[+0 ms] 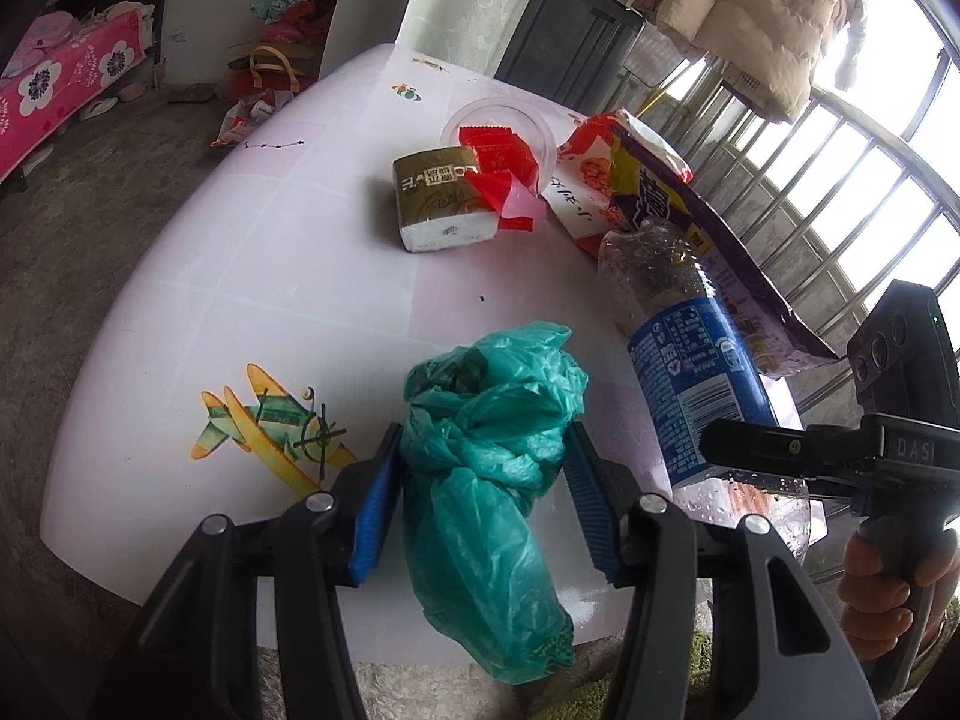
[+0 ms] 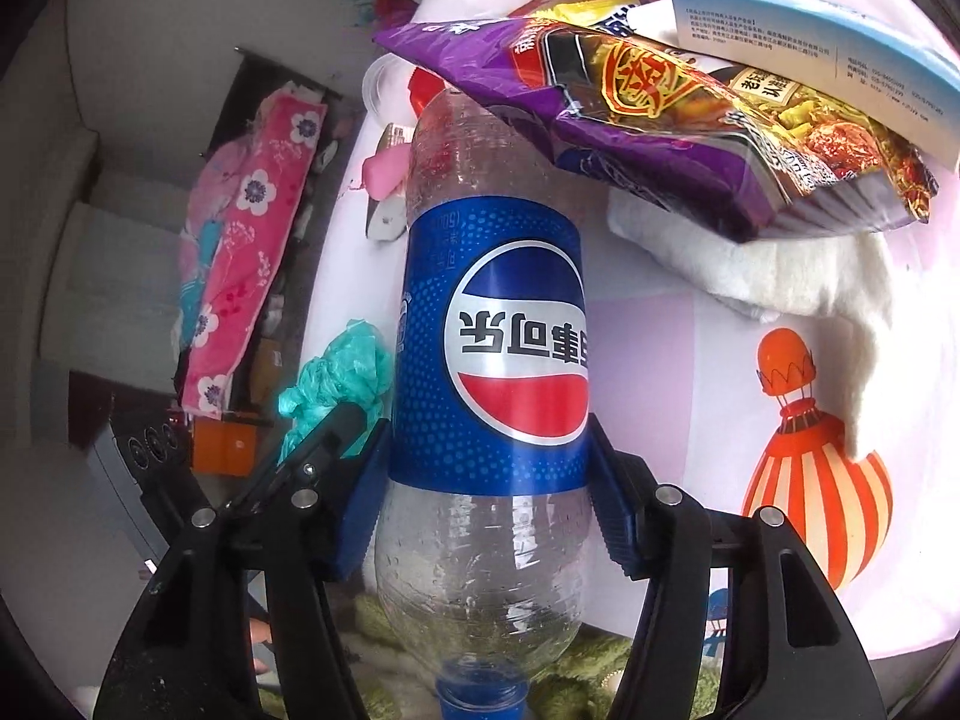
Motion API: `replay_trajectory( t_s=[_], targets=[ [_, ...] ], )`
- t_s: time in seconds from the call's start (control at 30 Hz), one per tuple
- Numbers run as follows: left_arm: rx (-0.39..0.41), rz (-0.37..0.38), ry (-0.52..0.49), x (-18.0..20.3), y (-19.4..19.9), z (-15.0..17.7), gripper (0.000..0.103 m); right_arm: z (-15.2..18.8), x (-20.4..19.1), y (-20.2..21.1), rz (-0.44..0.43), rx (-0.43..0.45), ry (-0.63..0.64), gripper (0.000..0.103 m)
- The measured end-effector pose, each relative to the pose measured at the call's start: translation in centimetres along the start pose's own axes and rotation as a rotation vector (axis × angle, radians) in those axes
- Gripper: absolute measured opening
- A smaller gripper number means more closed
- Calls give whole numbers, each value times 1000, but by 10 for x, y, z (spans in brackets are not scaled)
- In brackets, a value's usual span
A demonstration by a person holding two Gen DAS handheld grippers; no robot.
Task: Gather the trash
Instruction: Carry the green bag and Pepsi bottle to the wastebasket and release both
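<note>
My left gripper (image 1: 483, 462) is shut on a crumpled green plastic bag (image 1: 492, 456) at the near edge of the white table (image 1: 180, 324). My right gripper (image 2: 486, 468) is shut on an empty Pepsi bottle (image 2: 486, 348) with a blue label, its cap end pointing toward me. The bottle also shows in the left wrist view (image 1: 690, 360), with the right gripper (image 1: 780, 462) clamped near its lower part. The green bag shows in the right wrist view (image 2: 342, 378) to the left of the bottle.
A purple noodle packet (image 2: 690, 120) lies over the bottle's far end, under a white-blue box (image 2: 810, 54). A gold tissue pack (image 1: 438, 198), red wrappers (image 1: 504, 174), a clear cup (image 1: 498, 120), a red-white bag (image 1: 582, 180) and a white cloth (image 2: 780, 276) lie on the table.
</note>
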State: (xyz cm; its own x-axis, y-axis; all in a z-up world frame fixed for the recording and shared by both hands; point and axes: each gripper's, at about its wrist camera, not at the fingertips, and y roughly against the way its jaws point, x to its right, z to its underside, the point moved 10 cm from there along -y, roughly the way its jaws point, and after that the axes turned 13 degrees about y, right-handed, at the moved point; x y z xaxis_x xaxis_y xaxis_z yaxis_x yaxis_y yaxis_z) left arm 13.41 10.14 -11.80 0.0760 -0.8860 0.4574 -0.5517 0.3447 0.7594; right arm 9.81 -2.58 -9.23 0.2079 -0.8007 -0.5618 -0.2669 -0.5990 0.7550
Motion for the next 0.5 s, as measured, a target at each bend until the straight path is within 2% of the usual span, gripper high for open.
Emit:
replay_trajectory(
  t_s=[0.13, 0.5],
  targets=[
    [25, 2, 10, -3, 12, -5, 52, -5, 4, 8, -25, 2, 35, 57],
    [130, 5, 32, -5, 63, -24, 52, -10, -25, 20, -143, 21, 177, 57]
  ],
)
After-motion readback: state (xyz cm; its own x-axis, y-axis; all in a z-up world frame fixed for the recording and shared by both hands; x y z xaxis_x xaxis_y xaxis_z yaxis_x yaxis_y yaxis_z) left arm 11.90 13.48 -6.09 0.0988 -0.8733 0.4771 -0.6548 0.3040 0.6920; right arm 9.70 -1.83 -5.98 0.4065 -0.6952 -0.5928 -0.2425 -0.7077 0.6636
